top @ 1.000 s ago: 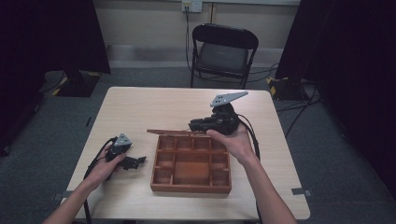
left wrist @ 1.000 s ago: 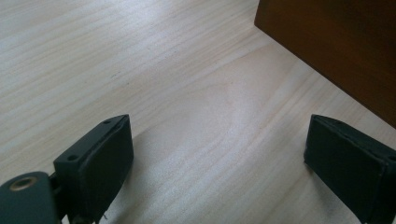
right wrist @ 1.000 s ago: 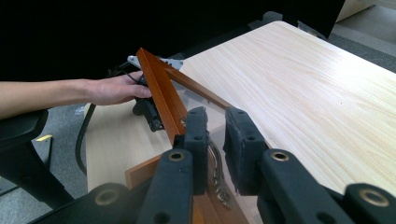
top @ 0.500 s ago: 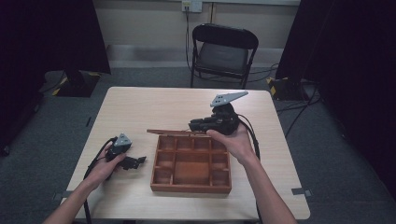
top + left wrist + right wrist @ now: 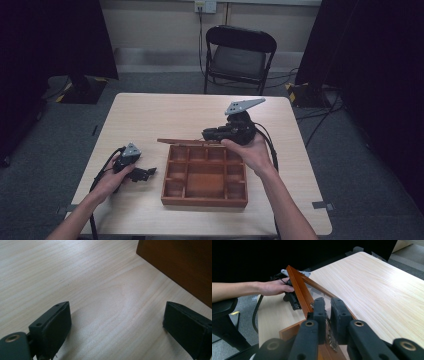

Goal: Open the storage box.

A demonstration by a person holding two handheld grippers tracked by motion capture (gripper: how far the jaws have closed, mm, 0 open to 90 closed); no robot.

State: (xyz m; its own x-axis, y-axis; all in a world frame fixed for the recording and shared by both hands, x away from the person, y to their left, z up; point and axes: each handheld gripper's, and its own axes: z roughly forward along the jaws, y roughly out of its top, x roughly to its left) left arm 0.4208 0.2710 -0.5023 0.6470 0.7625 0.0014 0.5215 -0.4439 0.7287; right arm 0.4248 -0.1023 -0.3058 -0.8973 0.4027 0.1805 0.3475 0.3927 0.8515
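Left gripper [image 5: 145,173] rests on the table [image 5: 150,115] near the person's edge, jaws wide apart with bare tabletop between them, just left of the wooden box [image 5: 205,197]. The box sits mid-table, its compartments exposed. Right gripper [image 5: 207,134] is at the box's far rim, jaws closed on the glass-paned lid [image 5: 299,290] near its hinge, holding it raised above the box. Beyond the table stands a folding chair [image 5: 239,55].

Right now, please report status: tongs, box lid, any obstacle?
Right tongs shut on lid of wooden box, lid raised. Left tongs open, empty, on table beside box. Nothing in the way.
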